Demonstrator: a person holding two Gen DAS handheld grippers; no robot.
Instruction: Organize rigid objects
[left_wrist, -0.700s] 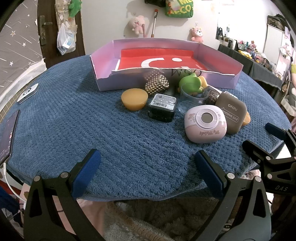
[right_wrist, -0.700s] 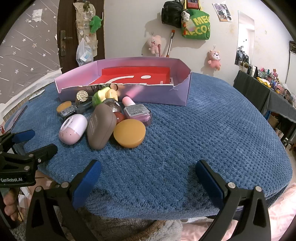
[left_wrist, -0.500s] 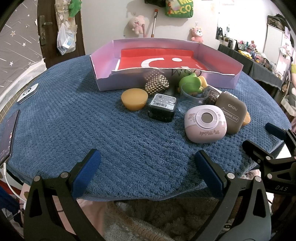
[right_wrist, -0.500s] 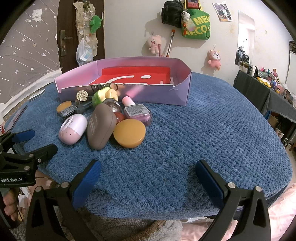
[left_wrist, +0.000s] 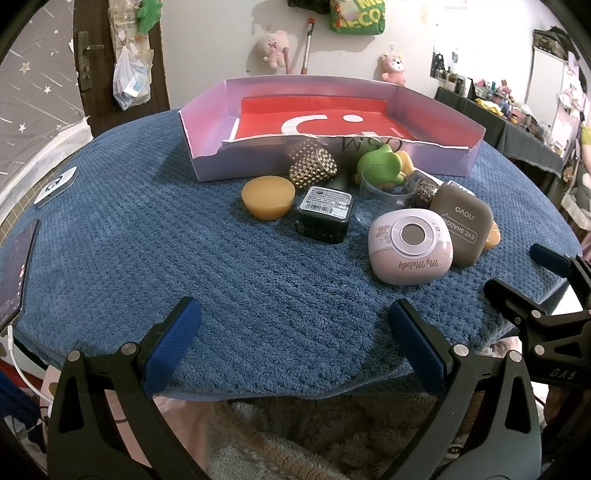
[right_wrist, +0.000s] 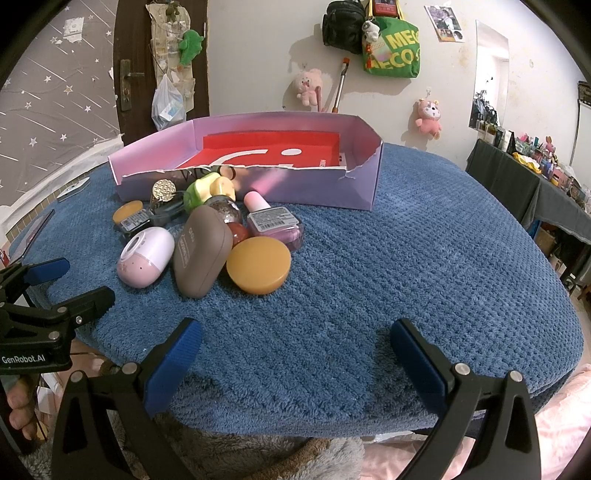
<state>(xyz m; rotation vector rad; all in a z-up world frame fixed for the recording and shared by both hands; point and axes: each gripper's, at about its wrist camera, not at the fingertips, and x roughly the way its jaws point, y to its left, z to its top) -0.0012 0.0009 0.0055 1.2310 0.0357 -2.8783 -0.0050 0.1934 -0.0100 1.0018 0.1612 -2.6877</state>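
My left wrist view looks forward and down from the near edge of the counter (left_wrist: 147, 240), clutter right of centre. My right wrist view does likewise from further right, clutter at left. Both share the purple box (left_wrist: 454, 122) (right_wrist: 362, 192) and each other's tongs.

A blue towel (left_wrist: 155, 258) is covering the round table and hanging over its near edge. A phone (left_wrist: 14, 273) is lying at the towel's left rim, with a white cable (left_wrist: 22, 373) trailing below it. A small white card (left_wrist: 55, 184) is sitting further back on that side. A dark wooden door (right_wrist: 125, 66) is standing behind, with a plastic bag (right_wrist: 168, 105) dangling on it. Pink plush toys (right_wrist: 308, 86) and a green tote bag (right_wrist: 393, 50) are hanging on the white wall. A cluttered dark side table (right_wrist: 532, 177) is standing at the right.
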